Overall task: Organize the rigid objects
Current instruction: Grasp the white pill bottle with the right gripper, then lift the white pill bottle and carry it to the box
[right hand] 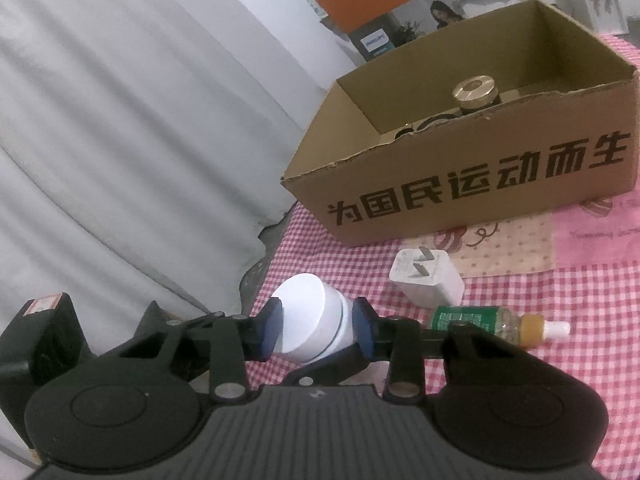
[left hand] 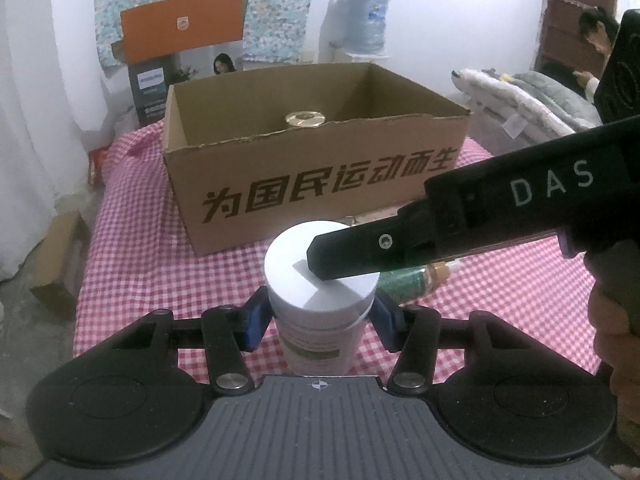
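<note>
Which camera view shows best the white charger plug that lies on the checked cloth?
The right wrist view. There the white charger plug lies in full sight, prongs up, between the cardboard box and the green bottle. In the left wrist view I cannot find it; the right gripper's body covers that area.

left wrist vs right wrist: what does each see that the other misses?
Left wrist only: the water jug, the folded blankets and the jar's label. Right wrist only: the white charger and the grey curtain. Both: the cardboard box, the white-lidded jar, the gold lid and the green bottle.
</note>
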Demonstrator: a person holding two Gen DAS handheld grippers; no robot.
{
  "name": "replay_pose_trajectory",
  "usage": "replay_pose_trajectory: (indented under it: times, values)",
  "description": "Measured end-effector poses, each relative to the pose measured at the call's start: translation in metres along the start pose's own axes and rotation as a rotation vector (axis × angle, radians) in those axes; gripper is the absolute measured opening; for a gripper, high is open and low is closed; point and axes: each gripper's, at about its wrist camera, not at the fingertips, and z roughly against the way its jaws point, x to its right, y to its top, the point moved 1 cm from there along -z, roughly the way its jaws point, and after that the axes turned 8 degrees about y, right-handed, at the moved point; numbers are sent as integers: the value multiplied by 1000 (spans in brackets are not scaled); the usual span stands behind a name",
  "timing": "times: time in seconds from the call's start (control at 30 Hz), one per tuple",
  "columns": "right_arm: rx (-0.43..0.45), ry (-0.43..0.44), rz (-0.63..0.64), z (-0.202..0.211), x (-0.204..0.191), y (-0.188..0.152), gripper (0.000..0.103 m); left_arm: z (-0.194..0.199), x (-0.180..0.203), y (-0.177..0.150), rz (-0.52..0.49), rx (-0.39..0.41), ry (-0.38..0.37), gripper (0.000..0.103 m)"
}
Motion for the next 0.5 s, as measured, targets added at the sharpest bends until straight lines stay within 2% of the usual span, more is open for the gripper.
replay_pose_trajectory:
  times: [0.3, 0.5]
  values:
    - [36, -2, 44, 21, -16, -1, 40, 18, 6, 10, -12, 26, 0, 53]
    - [89, 13, 161, 39, -51, 14, 40, 48, 1, 32, -17, 121, 16, 53]
